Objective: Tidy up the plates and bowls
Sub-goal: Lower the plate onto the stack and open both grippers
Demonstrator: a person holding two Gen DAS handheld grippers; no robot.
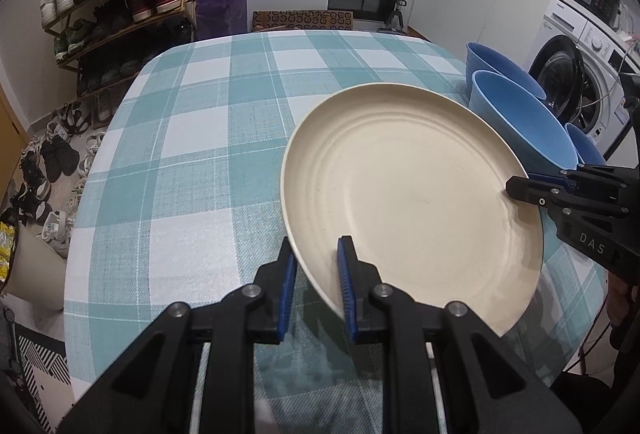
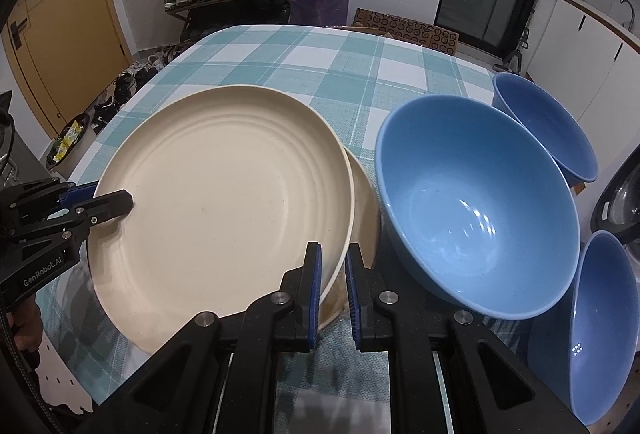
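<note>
Covering the table (image 2: 328,74) is a woven teal-and-white check cloth, soft enough to bunch if anything drags on it. On it, toward 9 o'clock in the right wrist view, 2 cream plates: the upper plate (image 2: 224,190), matte, speckled, ringed with shallow ridges, is tilted over the lower plate (image 2: 366,202), which peeks out at 3 o'clock. Both grippers are clenched on the upper plate's thin rim: left gripper (image 1: 318,288) at its near edge, right gripper (image 2: 333,286) opposite. Uneven lowering could let the smooth rim slip the pads or land the plate off-centre. At 3 o'clock, 3 glossy blue bowls; the largest bowl (image 2: 476,210) stands just beside the plates, liable to be knocked.
</note>
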